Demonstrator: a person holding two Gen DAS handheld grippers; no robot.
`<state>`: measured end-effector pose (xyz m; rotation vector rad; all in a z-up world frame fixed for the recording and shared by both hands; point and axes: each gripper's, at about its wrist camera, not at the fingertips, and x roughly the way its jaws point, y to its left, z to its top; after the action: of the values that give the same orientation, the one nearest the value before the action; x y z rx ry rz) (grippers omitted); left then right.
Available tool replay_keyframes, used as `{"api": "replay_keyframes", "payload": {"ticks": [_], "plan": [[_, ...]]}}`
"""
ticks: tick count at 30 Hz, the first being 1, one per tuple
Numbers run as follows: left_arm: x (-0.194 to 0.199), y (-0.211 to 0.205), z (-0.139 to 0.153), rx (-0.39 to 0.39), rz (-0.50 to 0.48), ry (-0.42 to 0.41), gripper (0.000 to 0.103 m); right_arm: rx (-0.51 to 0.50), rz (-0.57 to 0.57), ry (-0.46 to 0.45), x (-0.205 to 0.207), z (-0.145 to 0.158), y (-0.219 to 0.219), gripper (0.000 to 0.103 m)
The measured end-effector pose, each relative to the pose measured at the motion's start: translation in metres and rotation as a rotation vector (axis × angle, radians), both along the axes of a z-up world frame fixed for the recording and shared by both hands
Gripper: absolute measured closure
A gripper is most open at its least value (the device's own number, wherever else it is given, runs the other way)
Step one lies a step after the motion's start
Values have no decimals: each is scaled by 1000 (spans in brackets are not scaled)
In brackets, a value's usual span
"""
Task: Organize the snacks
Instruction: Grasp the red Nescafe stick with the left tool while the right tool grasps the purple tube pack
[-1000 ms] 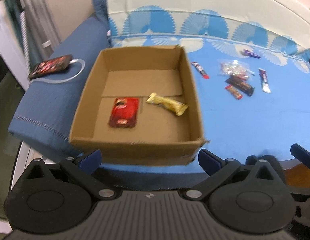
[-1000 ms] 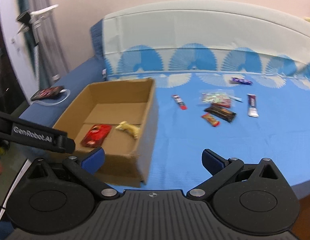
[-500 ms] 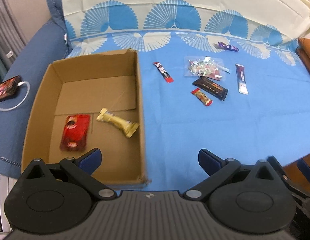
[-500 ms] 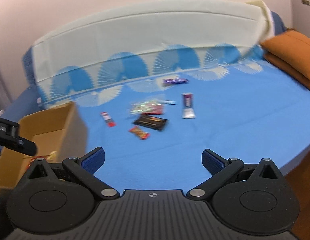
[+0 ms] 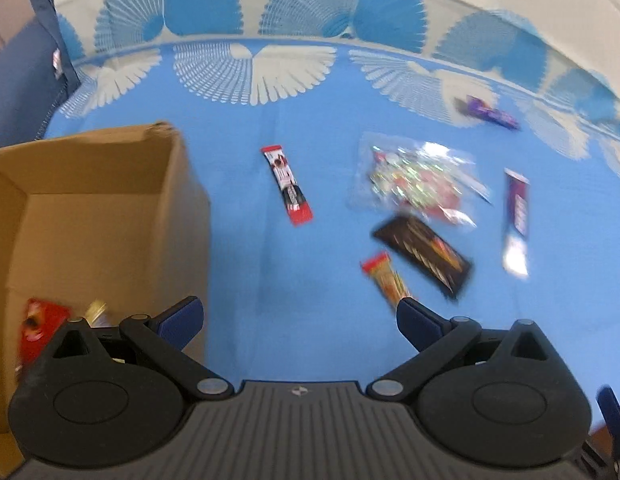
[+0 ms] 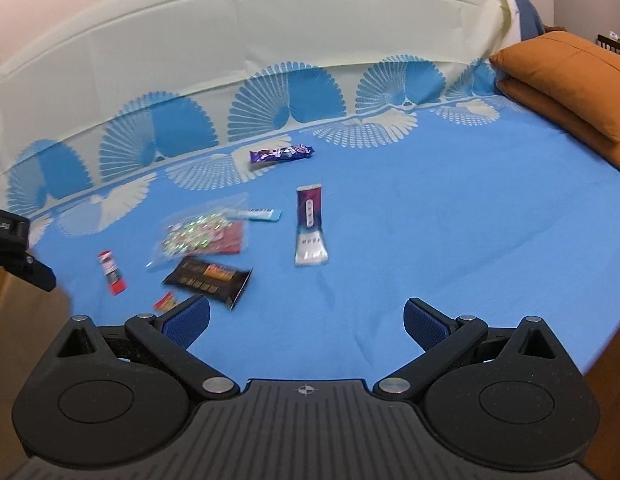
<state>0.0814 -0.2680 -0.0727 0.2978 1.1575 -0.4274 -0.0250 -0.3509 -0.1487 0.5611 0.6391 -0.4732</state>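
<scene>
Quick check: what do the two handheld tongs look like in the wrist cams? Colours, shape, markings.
Both match: the left tongs and right tongs have a black ribbed body with a small crosshair mark at its centre, two round black hubs, silver pivot pins on black linkage arms, and blue textured fingertips. No cables, hands or sleeves show.

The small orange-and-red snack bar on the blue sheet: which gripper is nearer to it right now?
Hard to separate. The small orange-and-red snack bar lies just beyond the left gripper's right fingertip; in the right wrist view it sits against the right gripper's left fingertip. Both are open and empty.
</scene>
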Motion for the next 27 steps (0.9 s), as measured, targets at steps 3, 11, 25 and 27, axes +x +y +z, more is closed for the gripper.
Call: {"api": "replay_keyframes", "payload": {"ticks": [3,11,25,27], "plan": [[35,-31,-31,35,32,3,0,-9,6,19,42,-21,-19,0],[111,-75,-102,111,58,-15,0,-3,46,81,144,-84,-62,0],[132,-70,-114,11,53,21,44,-162,79,56,184,-125,-56,24],[125,-73,-103,4,-4,30,89,-186,113,70,182,-116,-51,75]]}}
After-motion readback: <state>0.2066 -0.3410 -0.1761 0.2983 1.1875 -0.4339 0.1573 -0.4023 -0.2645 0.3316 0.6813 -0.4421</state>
